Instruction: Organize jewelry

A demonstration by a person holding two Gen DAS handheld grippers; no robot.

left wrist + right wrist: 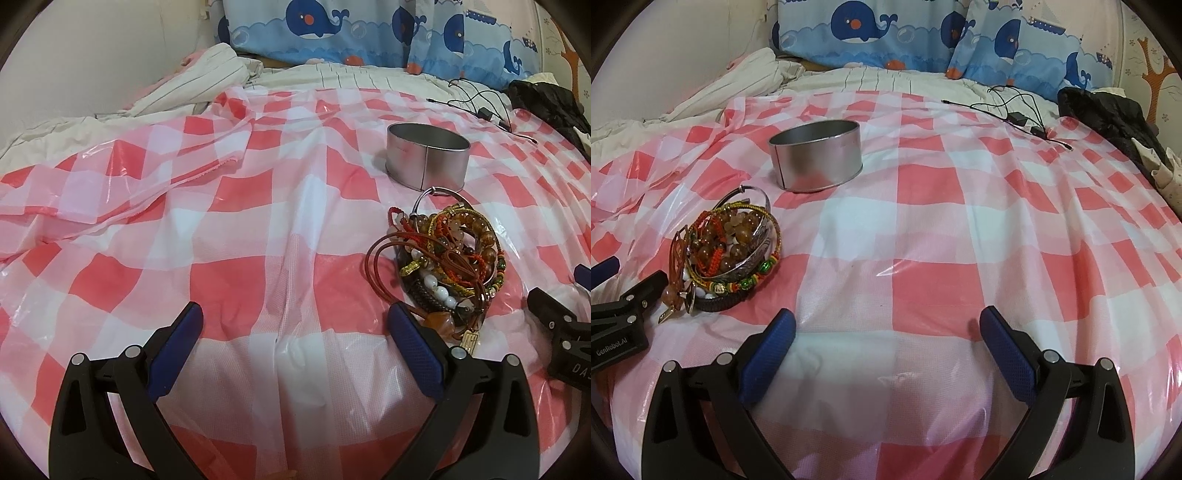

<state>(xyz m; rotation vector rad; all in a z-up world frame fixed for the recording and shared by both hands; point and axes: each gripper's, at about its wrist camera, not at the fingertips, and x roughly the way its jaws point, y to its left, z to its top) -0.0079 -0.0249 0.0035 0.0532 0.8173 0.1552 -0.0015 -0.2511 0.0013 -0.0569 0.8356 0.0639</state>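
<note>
The jewelry pile (445, 266) — a tangle of beaded bracelets, cords and a silver bangle — lies on the red-and-white checked sheet (236, 229), right of centre in the left wrist view, its near edge just beside the right finger of the left gripper (295, 325), outside the gap. That gripper stands wide open, holding nothing; the right gripper (888, 326) is likewise spread wide and empty, with the pile at left of its frame, beyond its left finger. A round metal tin (427, 157) sits open-topped behind the pile — close to the bangle, contact undetermined.
</note>
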